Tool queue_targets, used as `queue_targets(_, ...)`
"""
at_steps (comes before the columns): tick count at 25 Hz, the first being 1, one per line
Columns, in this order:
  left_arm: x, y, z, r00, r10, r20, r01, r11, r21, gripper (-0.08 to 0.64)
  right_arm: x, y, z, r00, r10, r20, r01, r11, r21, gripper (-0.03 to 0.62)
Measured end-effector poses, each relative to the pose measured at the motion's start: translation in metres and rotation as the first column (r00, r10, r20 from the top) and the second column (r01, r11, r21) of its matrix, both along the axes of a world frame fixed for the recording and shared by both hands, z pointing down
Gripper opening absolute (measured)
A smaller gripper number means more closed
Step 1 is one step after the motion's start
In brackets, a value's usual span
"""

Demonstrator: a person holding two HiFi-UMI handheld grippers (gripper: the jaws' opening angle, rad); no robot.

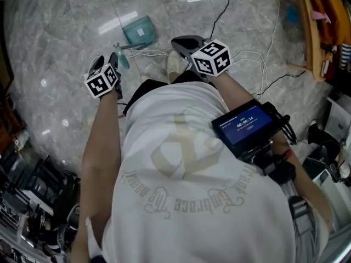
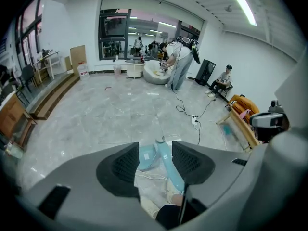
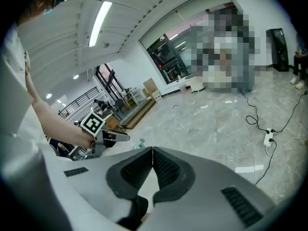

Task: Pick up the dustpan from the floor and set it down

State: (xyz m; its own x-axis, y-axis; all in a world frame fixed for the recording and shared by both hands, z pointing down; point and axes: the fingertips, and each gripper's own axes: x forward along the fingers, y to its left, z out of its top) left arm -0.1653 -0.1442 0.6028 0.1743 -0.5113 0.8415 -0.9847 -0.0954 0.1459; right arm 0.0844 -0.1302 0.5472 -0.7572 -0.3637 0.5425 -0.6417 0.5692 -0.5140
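Note:
The teal dustpan rests on the grey marble floor, its long handle slanting back toward me. My left gripper hovers at the handle's near end. In the left gripper view the jaws stand apart around the handle, which runs beside the right pad with a clear gap to the left pad; the pan shows beyond. My right gripper hangs to the right of the dustpan, shut with nothing in it; its pads meet in the right gripper view.
White cables trail over the floor beside my shoe. A power strip lies farther out. A wooden chair with orange cloth stands at the right, dark clutter at the lower left. People work far off.

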Motion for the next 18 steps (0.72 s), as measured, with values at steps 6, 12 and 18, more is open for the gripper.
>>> queue_targets(6,0.0,0.013,-0.025,0.998,0.019,-0.06,-0.015,0.998,0.063,0.196,-0.006,-0.012,-0.012,1.0,-0.026,-0.002,0.026,0.999,0.048,0.017)
queue_targets(12,-0.021,0.011,-0.074,0.994,-0.007,-0.112,0.023,0.989,0.144,0.102,-0.017,-0.032,-0.039,1.0,-0.031,0.005,0.031,0.997,0.077,0.015)
queue_targets(18,-0.032,0.01,-0.109,0.988,-0.054,-0.147,0.081,0.979,0.186,0.012,-0.023,-0.053,-0.061,0.999,-0.039,0.008,0.038,0.992,0.118,0.015)
